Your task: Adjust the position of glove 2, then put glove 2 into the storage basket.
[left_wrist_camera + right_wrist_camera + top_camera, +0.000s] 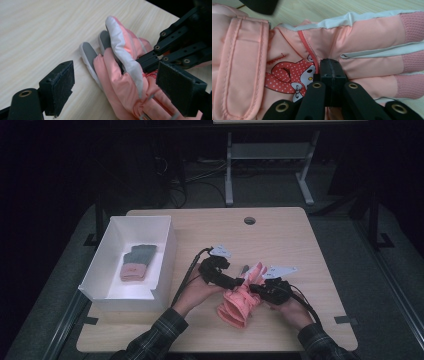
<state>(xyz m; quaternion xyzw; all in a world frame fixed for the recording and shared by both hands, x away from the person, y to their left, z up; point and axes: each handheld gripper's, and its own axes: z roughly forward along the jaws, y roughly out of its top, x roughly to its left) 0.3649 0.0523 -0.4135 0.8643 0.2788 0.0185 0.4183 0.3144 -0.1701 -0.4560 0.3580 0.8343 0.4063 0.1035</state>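
Observation:
A pink ski glove [238, 306] with white and grey trim lies on the wooden table [290, 240], cuff toward the person. My right gripper [253, 288] is shut on a pinch of fabric on the back of the glove [367, 37], beside a cartoon patch [289, 75]; its jaws [331, 75] meet with the cloth between them. My left gripper [237, 281] stands open, its pads [58, 86] on either side of the glove's fingers [117, 62] without touching them. The right gripper [175, 45] reaches in from the upper right of the left gripper view.
A white open box [165, 265] at the table's left holds another glove [137, 262], grey-green with a pink cuff. A small dark pen-like item [245, 269] lies just beyond the grippers. A cable hole [249, 220] sits near the far edge.

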